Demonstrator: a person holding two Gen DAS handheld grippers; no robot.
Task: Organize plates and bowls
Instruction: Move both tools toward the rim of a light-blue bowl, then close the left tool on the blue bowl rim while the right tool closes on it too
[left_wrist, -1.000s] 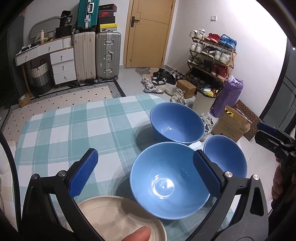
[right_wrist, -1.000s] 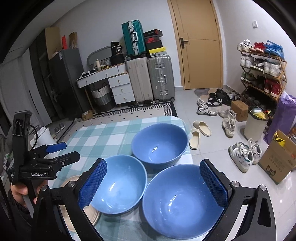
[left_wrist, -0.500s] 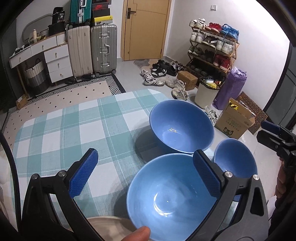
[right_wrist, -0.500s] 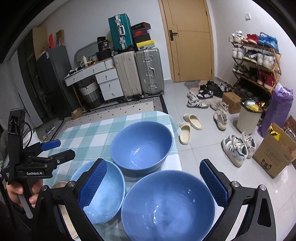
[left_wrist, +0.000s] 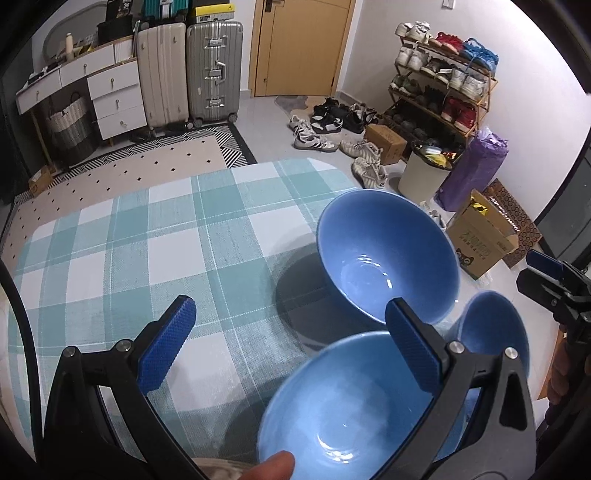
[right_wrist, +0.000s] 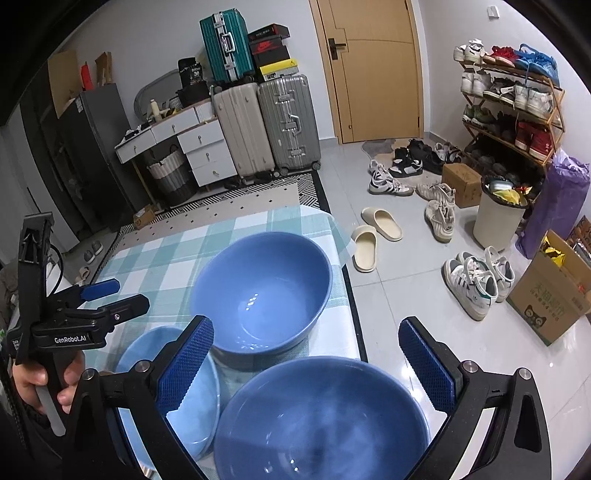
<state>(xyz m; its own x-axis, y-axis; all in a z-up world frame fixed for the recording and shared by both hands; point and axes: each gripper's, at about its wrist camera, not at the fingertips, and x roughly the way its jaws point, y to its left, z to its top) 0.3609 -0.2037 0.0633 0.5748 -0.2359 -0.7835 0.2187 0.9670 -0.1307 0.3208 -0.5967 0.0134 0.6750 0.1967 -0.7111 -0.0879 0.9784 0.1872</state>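
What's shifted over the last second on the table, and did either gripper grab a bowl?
Both grippers came down and forward: the left gripper now hangs low over the near-left blue bowl, the right gripper over the near-right blue bowl. The cream plate has nearly slid out of view. Nothing was grabbed; both are open. All three bowls, including the far blue bowl, sit where they were.

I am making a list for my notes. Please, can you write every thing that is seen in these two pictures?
Blue bowls: 3, blue, on the right part of the table.
Plate: 1, beige, near edge, mostly hidden.
Tablecloth: 1, teal and white check, over the table.
Suitcases: 3, cream, silver, teal, by the far wall.
Door: 1, tan, shut.
Shoe rack: 1, wooden, right wall.
Left gripper: open, above the near-left bowl.
Right gripper: open, above the near-right bowl.
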